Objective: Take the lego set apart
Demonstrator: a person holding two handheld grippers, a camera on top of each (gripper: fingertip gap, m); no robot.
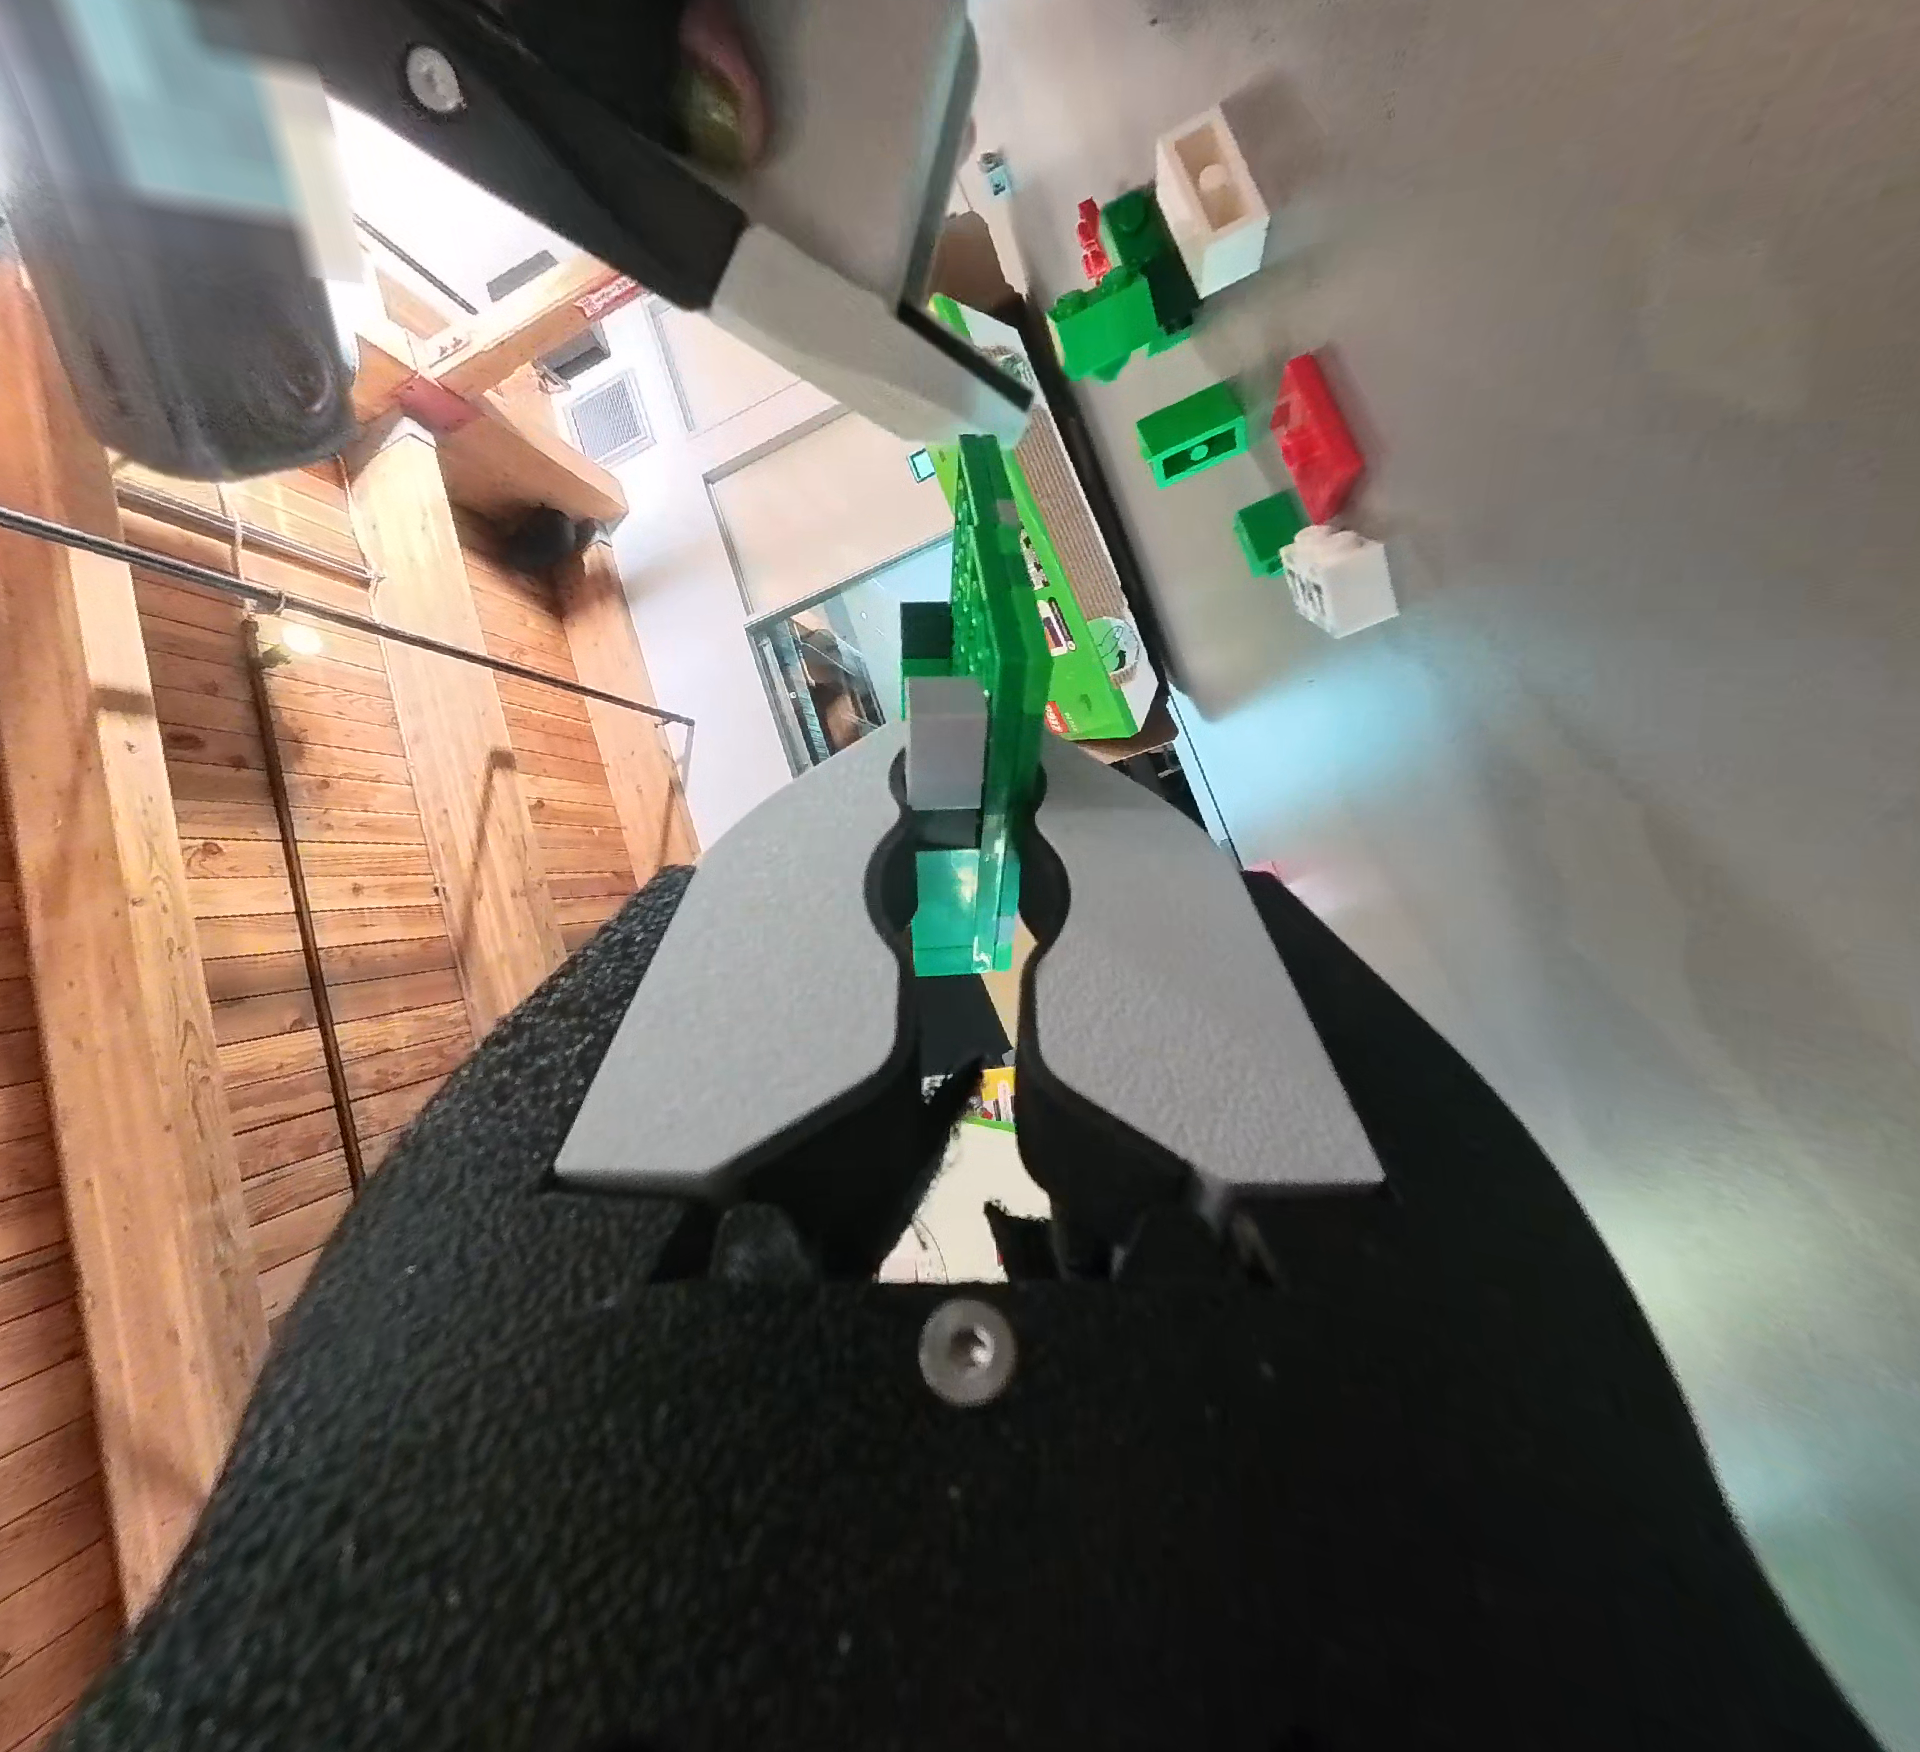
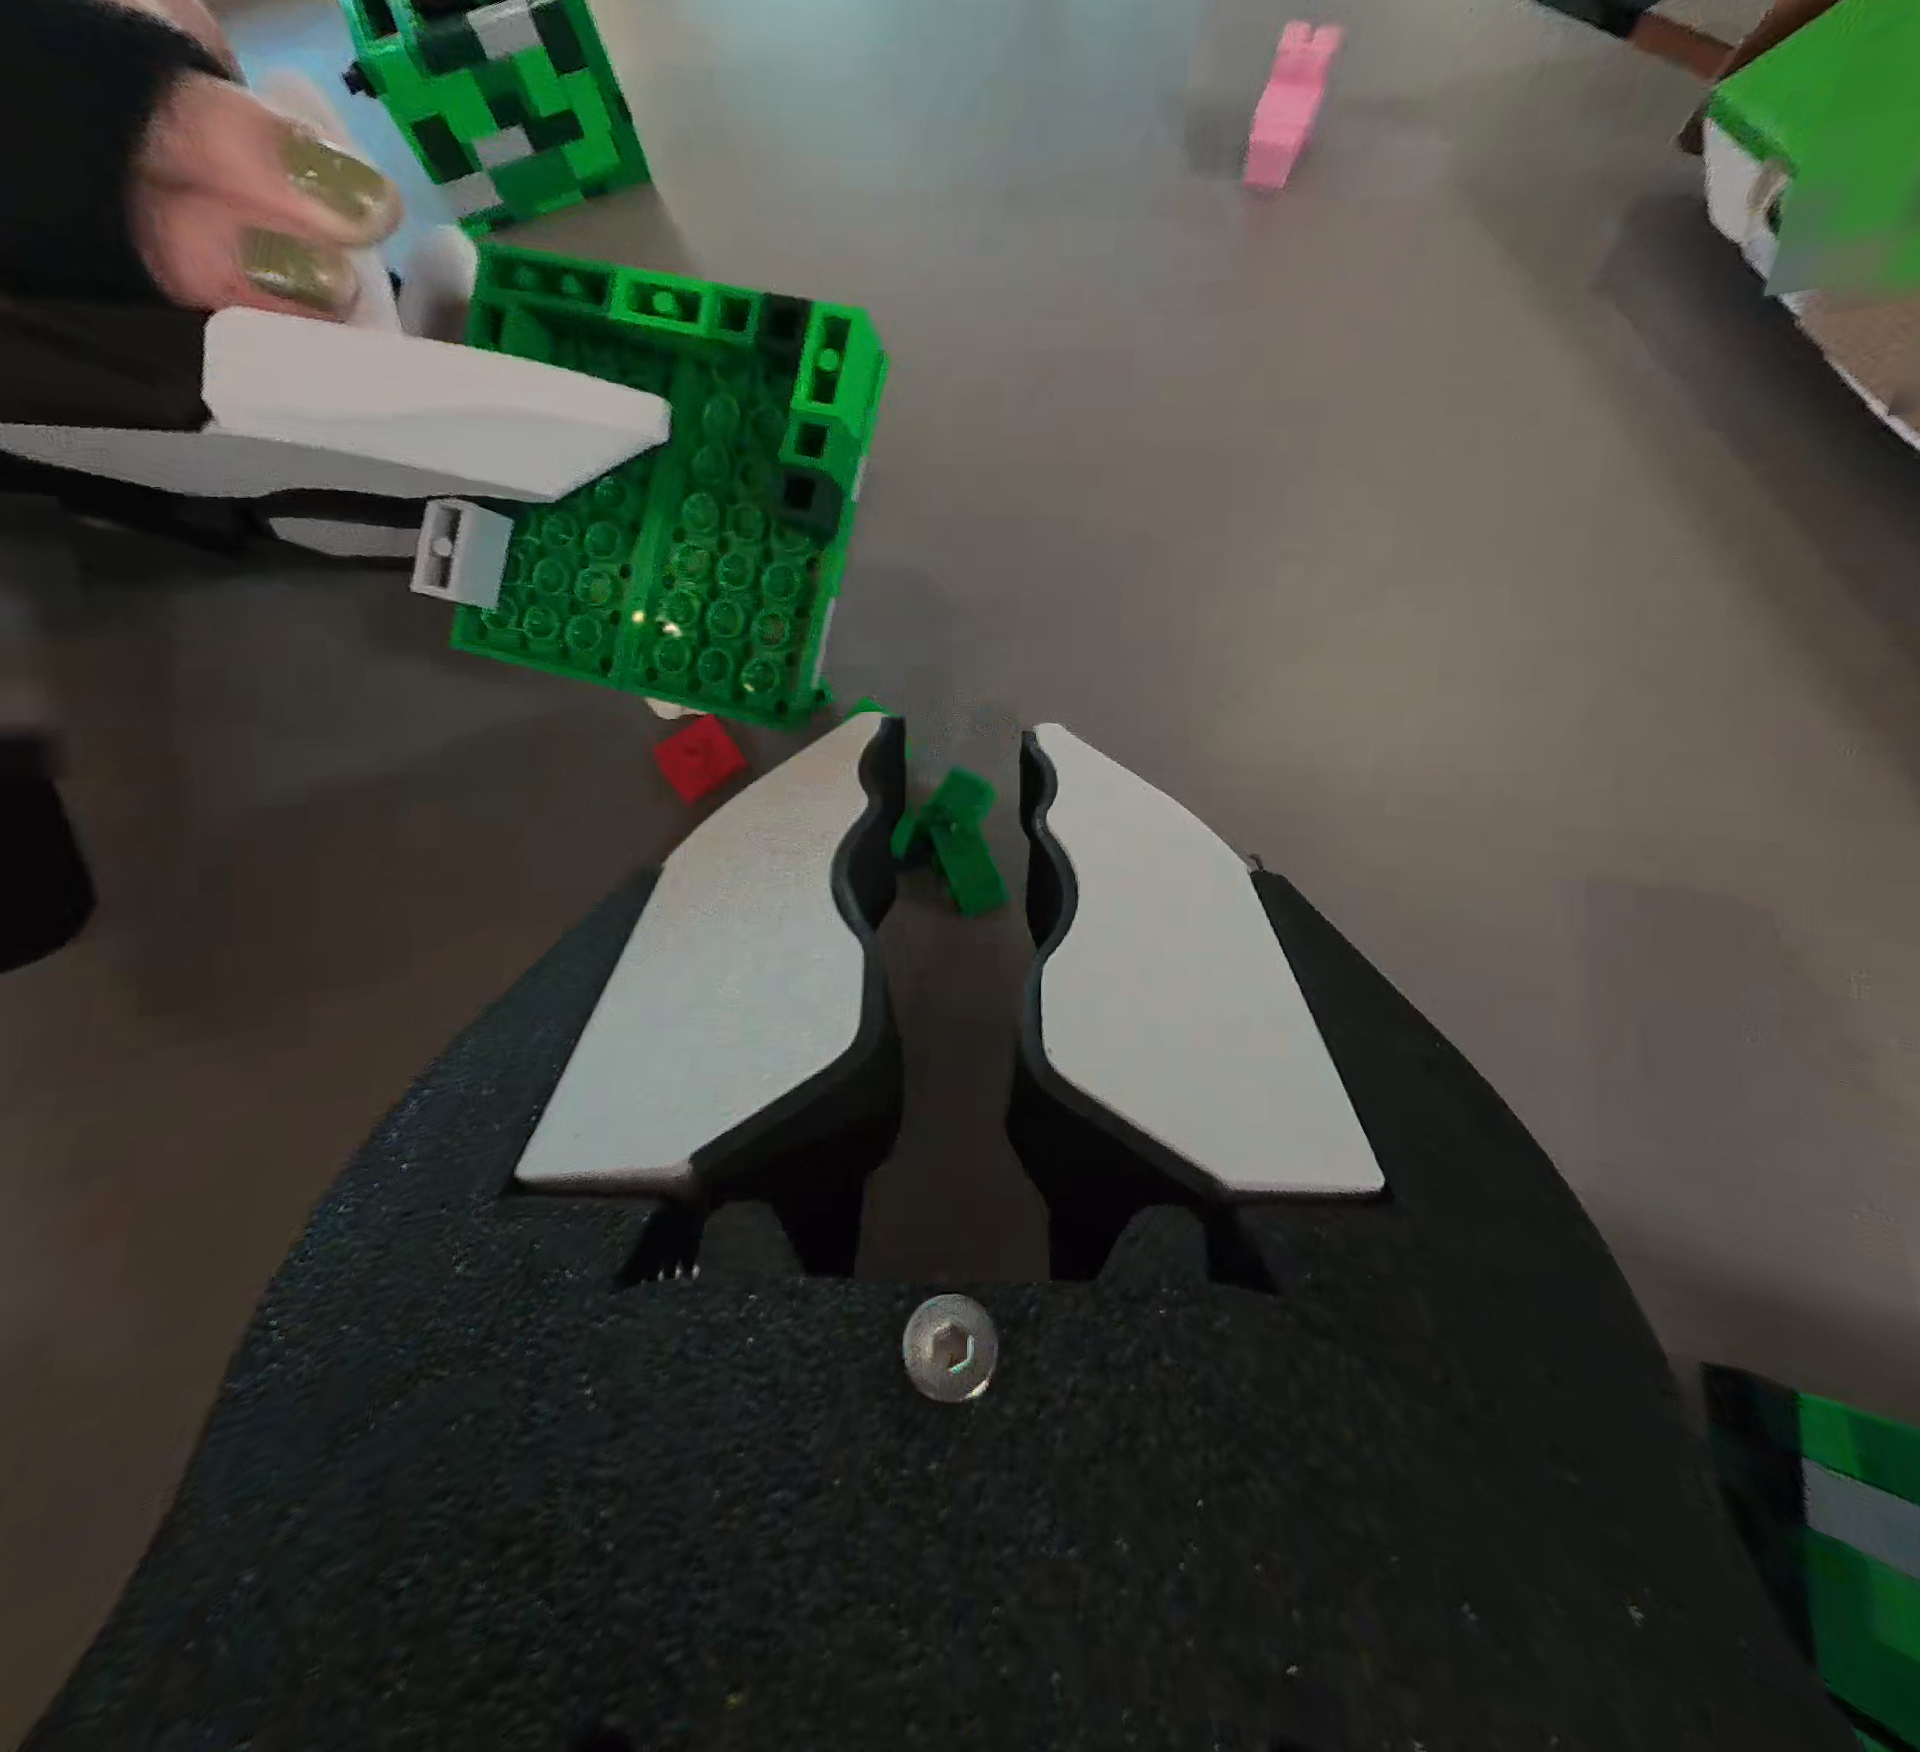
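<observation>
My left gripper (image 1: 971,767) is shut on the edge of a green lego plate assembly (image 1: 992,580), held edge-on in the air with a grey brick (image 1: 943,746) on its side. In the right wrist view the same assembly (image 2: 707,559) shows its studded face and green walls. One finger (image 2: 436,414) of the left gripper lies over it, and the grey brick (image 2: 462,559) is at its left edge. My right gripper (image 2: 961,746) is open and empty, just above small green pieces (image 2: 951,835) on the table. One of its fingers (image 1: 883,341) shows close above the plate.
On the grey table (image 2: 1351,663) are a red brick (image 2: 698,755), a green-and-black lego block (image 2: 499,71), a pink piece (image 2: 1288,107) and a green box (image 2: 1829,144). Several loose bricks lie together: white (image 1: 1216,196), red (image 1: 1314,440) and green (image 1: 1190,445). One gripper's finger ends stand about 7 cm off the other's.
</observation>
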